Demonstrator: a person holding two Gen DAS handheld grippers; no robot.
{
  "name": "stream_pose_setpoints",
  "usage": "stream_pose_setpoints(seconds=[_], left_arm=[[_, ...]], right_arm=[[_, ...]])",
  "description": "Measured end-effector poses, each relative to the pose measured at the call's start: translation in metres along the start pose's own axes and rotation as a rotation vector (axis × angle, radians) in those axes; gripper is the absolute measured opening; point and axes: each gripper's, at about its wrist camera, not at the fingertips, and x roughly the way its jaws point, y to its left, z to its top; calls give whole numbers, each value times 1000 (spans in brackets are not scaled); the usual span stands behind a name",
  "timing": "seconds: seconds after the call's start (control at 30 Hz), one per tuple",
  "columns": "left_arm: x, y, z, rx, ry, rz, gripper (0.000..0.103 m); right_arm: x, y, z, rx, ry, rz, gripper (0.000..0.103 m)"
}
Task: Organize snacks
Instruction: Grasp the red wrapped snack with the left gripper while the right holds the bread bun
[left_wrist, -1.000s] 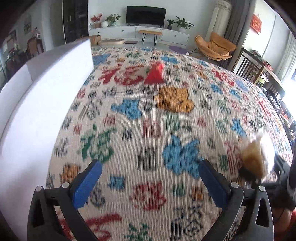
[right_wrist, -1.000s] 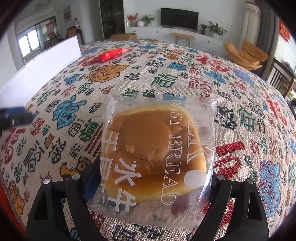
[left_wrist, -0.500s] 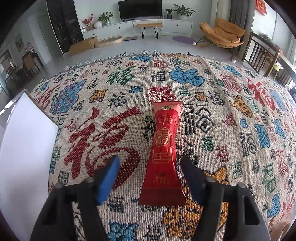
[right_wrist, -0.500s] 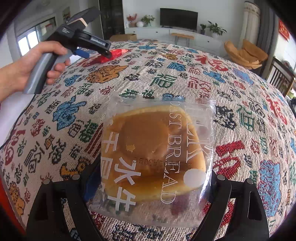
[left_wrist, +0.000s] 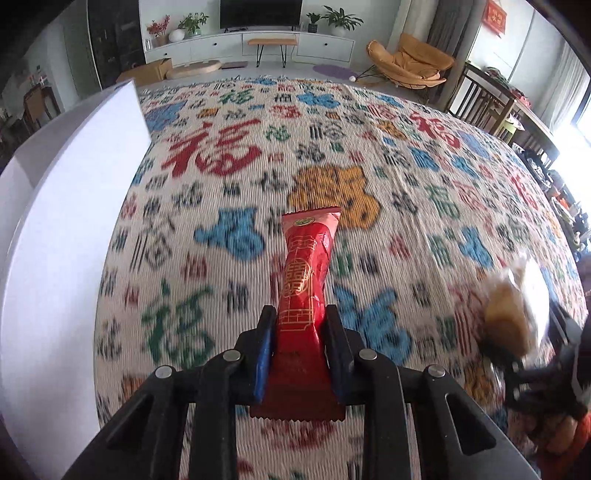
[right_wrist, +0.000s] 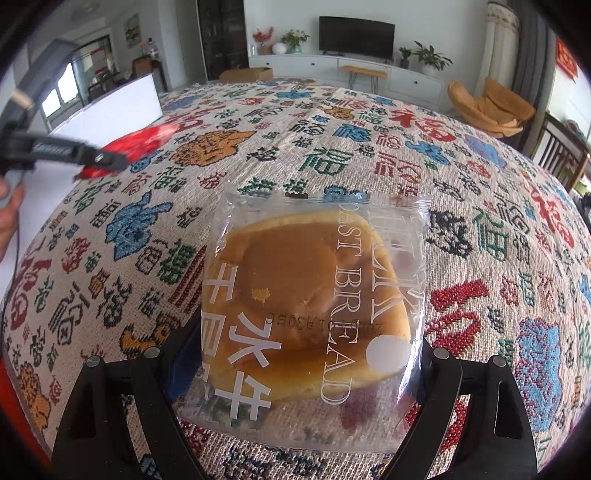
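Observation:
My left gripper (left_wrist: 299, 325) is shut on a long red snack packet (left_wrist: 304, 280) and holds it above the patterned tablecloth (left_wrist: 406, 184). My right gripper (right_wrist: 306, 332) is shut on a clear bag of toast bread (right_wrist: 314, 302), held above the cloth. In the left wrist view the bread bag (left_wrist: 513, 314) shows blurred at the right edge. In the right wrist view the left gripper (right_wrist: 107, 158) with the red packet (right_wrist: 140, 144) is at the far left, near the white box (right_wrist: 114, 107).
A white box (left_wrist: 62, 229) stands along the left side of the table. The tablecloth (right_wrist: 406, 147) covers the whole table. Chairs (left_wrist: 491, 103) stand beyond the table's right edge, and a TV cabinet is at the far wall.
My left gripper reached the red packet, shut on it and lifted it back toward the near side. The right gripper has held the bread bag still.

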Motion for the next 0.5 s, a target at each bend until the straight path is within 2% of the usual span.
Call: stream_pose_setpoints(seconds=[0.1,0.17,0.2,0.23,0.27,0.3,0.33,0.37,0.5], left_arm=[[-9,-12,-48,13,4,41,29],[-4,-20,-67,24,22,53,40],[-5,-24,-71,37,-21,58,53],[-5,-29,-73,47,-39,86,83],[-1,-31,-72,47,-39,124,95],[4,-33,-70,46,-38,141,103],[11,-33,-68,47,-19,136,103],[13,-29,-68,24,-34,107,103],[14,-27,-71,20,-106,118,103]], right_arm=[[0,0,0,0,0,0,90],[0,0,0,0,0,-1,90],[0,0,0,0,0,-1,90],[0,0,0,0,0,-1,90],[-1,0,0,0,0,0,90],[-1,0,0,1,0,0,90],[-1,0,0,0,0,0,90],[0,0,0,0,0,0,90],[0,0,1,0,1,0,90]])
